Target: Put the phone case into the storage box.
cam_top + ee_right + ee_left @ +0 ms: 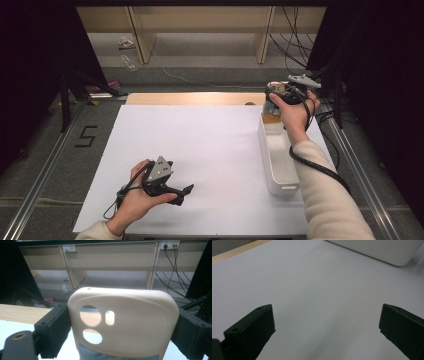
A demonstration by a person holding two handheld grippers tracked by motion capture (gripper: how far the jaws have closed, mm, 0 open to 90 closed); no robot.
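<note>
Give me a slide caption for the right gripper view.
Right gripper clamps a beige phone case upright between its jaws, desks behind.

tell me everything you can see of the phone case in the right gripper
The phone case is cream, matte, soft-looking plastic with rounded corners, two round camera cutouts, one small oblong cutout and a tiny hole at its top edge. It stands upright, clamped by its side edges in the right gripper, above the far end of the white bin.

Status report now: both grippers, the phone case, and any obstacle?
Right gripper shut on phone case, above white bin's far end. Left gripper open, empty, low over white table sheet. Nothing in the way.
</note>
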